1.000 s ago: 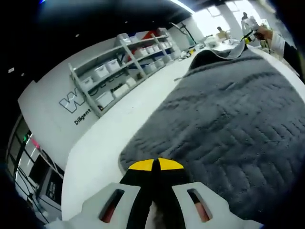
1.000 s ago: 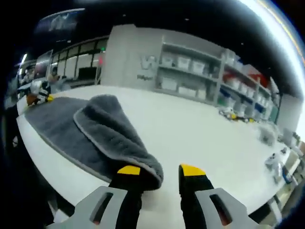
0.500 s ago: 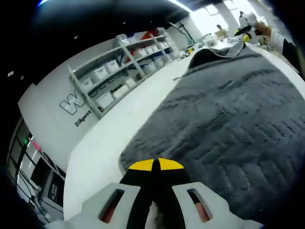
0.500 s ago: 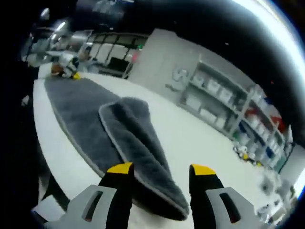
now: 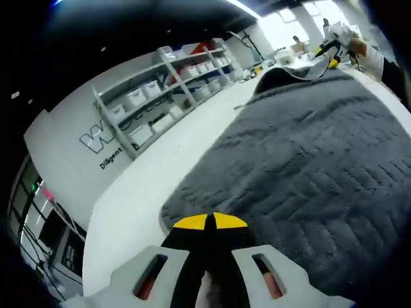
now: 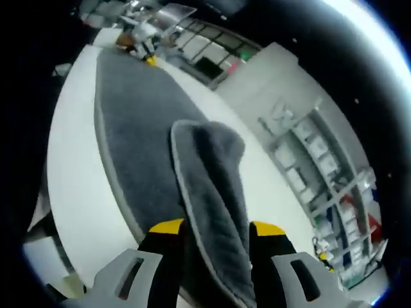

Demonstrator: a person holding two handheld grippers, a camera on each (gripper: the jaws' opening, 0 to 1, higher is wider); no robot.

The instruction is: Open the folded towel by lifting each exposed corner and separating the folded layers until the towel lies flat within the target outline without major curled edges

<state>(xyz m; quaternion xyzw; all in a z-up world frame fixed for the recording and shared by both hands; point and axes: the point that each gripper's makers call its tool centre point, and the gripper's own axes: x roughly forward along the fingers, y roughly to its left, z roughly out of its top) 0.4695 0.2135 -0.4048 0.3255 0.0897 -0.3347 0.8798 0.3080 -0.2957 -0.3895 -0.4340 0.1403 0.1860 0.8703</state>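
A grey towel (image 5: 308, 160) lies spread over a white table (image 5: 148, 186). My left gripper (image 5: 212, 221) is shut, its yellow tips pressed together on the towel's near corner. At the far end, my right gripper (image 5: 329, 52) holds up a folded flap with a pale edge. In the right gripper view the towel (image 6: 141, 122) stretches away, and its folded flap (image 6: 212, 173) rises up between the jaws of my right gripper (image 6: 217, 228), which press on both sides of it. The left gripper (image 6: 149, 56) sits at the towel's far corner.
Shelves with white bins (image 5: 167, 83) line a wall with lettering behind the table, and they appear again as shelves (image 6: 321, 186) in the right gripper view. A person's hand (image 5: 363, 51) holds the far gripper. Bare table (image 6: 77, 160) runs along the towel's long edge.
The right gripper view has swung round. The folded flap now stands between the right jaws, which have narrowed onto it. The left gripper keeps its hold at the corner.
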